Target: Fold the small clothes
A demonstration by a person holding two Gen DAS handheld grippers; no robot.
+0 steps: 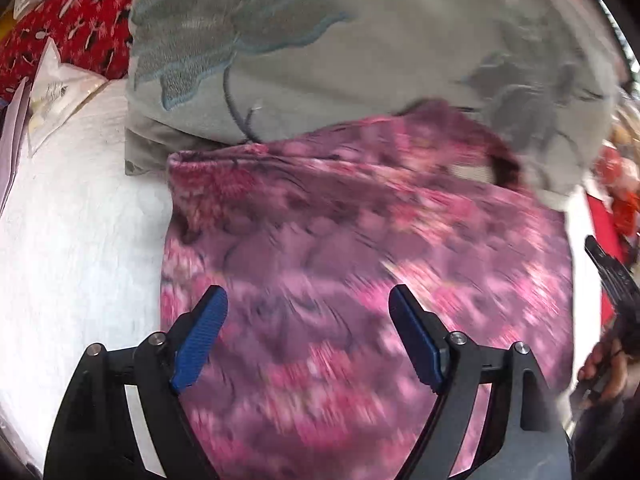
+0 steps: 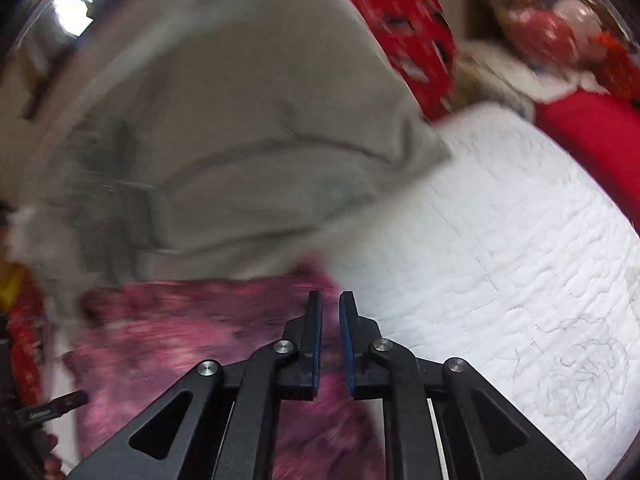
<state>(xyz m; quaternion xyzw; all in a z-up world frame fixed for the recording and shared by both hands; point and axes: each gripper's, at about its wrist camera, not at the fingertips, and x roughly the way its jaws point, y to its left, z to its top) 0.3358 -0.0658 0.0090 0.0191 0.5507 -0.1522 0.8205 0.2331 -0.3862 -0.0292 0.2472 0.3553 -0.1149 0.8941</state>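
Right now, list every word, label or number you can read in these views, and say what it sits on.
None can be read.
Red cloth: white marks are pattern, not letters.
Plastic packet: any print is too blurred to read.
Pink garment and grey embroidered cloth: no text, only flowers.

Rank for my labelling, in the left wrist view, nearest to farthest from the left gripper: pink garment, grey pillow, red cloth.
From the left gripper:
1. Pink garment, directly under the open fingers.
2. Grey pillow, beyond the garment's far edge.
3. Red cloth, far upper-left corner.
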